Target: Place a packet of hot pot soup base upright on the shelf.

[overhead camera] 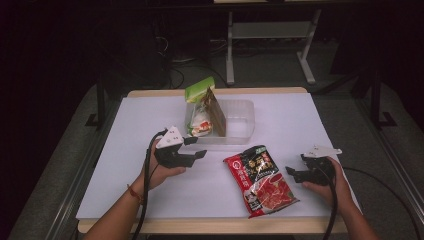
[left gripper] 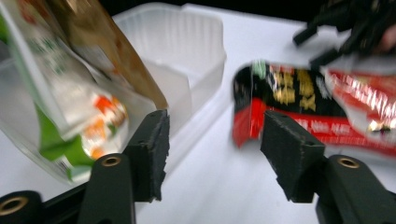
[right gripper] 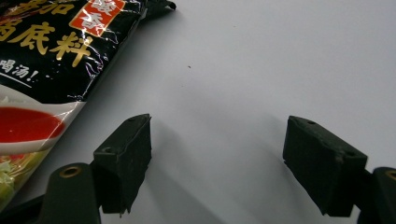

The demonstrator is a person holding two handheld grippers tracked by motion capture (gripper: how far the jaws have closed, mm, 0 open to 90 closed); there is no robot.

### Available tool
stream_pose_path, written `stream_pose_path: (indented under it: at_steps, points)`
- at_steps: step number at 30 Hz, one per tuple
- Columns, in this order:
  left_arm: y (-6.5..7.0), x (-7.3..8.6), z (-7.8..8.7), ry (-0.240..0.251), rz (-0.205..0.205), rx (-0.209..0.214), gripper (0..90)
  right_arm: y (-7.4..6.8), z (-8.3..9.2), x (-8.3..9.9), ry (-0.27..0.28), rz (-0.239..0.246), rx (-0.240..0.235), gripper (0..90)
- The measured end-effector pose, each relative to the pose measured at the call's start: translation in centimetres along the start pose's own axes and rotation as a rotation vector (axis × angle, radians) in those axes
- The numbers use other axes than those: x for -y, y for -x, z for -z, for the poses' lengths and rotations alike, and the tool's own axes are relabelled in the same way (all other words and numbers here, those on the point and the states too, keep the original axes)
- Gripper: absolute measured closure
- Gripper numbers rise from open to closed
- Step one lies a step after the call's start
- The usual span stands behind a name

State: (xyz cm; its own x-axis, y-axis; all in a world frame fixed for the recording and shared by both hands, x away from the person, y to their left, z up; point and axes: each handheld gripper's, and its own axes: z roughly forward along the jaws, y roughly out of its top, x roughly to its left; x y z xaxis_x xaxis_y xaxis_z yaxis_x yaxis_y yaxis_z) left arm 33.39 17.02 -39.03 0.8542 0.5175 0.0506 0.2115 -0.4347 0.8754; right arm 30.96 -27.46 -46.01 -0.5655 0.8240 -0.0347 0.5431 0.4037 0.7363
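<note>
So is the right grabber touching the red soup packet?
Apart. The right gripper view shows the right gripper with open jaws over bare white table, the red packet off to one side.

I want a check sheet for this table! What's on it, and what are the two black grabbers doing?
Surface: white table top, flat, wooden edge showing.
Job's things: clear plastic tub holding a green pouch and a brown pouch, both leaning; red and black packet flat in front of the tub.
Clutter: nothing seen.
Grippers: left gripper open, nothing between its jaws, near the tub; right gripper open, beside the packet, not touching it.
Cables: black cable along the left forearm; another along the right.
Surroundings: dark room, grey floor, metal frame behind.
</note>
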Motion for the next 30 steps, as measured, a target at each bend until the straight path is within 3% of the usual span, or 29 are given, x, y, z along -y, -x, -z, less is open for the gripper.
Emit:
stream_pose_path:
  at_steps: [4,11,18,25,30]
  points:
    - [0.4,0.8,-0.8,-0.032,-0.014,0.026,39.8,-0.1,0.1,0.0,0.002,0.003,0.003,23.0]
    - [0.6,2.0,-2.5,-0.057,0.011,0.08,38.6,-0.1,0.3,0.2,0.022,0.004,0.002,23.3]
    - [1.3,2.1,-4.1,-0.085,-0.011,0.111,37.9,-0.2,0.9,0.4,0.033,-0.003,-0.001,24.1]
    - [1.2,2.0,-5.4,-0.103,-0.008,0.126,38.1,-0.5,1.7,0.6,0.045,-0.015,-0.032,28.0]
    - [0.9,2.0,-6.1,-0.106,0.043,0.168,38.2,-1.1,2.5,0.3,0.046,0.02,-0.074,35.7]
